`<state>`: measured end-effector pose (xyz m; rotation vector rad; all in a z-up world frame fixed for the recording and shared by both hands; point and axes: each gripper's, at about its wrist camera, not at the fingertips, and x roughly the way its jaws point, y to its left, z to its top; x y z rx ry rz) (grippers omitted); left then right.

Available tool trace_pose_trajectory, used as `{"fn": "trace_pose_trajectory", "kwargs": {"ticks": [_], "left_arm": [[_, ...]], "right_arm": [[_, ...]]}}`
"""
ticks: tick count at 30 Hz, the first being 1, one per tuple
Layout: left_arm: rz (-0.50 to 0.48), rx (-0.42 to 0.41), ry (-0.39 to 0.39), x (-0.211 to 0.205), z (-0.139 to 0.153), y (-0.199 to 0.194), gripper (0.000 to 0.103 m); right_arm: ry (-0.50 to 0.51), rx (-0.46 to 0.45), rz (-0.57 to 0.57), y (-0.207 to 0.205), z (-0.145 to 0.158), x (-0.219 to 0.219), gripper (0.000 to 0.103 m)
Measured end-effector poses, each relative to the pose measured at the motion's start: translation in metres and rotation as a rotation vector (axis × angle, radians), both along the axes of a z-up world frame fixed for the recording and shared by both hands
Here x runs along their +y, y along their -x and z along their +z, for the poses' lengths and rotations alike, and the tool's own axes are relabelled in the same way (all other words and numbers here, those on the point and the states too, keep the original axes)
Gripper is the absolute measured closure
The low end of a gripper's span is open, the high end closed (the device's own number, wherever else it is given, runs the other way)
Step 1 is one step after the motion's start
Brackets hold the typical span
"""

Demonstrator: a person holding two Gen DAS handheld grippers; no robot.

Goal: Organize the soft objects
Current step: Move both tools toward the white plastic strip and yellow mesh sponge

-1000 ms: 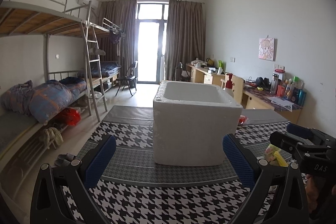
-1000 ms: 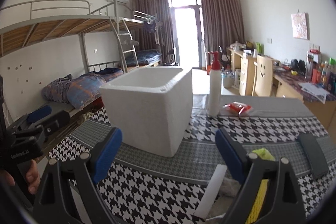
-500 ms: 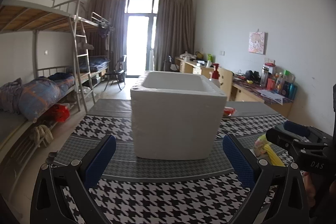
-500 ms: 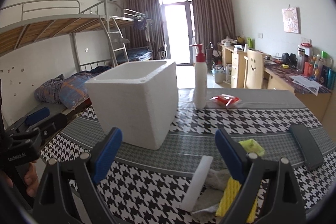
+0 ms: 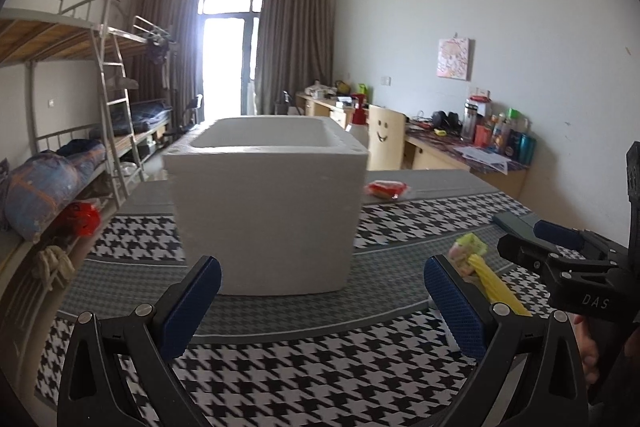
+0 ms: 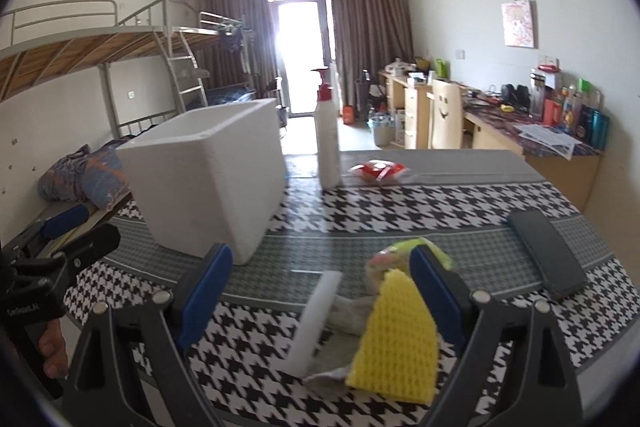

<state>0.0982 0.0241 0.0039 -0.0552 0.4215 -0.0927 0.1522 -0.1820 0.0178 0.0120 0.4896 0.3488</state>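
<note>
Currently both my grippers spread wide, holding nothing. Left gripper faces foam box on houndstooth table. Right gripper hovers over yellow sponge, white foam strip and grey cloth lying together; box at left, black case at right.

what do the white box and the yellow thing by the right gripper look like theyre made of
White box: looks like expanded foam, probably polystyrene; thick walls, matte, slightly grainy white surface, rounded moulded rim.
Yellow thing: seems a soft sponge or foam pad; bright yellow, matte, with a waffle-like grid texture and a slightly uneven edge. It lies between the open fingers of the right gripper.
</note>
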Motion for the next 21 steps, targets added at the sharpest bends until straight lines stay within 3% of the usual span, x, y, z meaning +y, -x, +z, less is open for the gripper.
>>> {"fn": "trace_pose_trajectory", "kwargs": {"ticks": [21], "left_arm": [[-0.119,0.083,-0.031,-0.048,-0.017,-0.026,0.001]], "right_arm": [[-0.006,0.05,-0.112,0.002,-0.016,-0.043,0.011]]}}
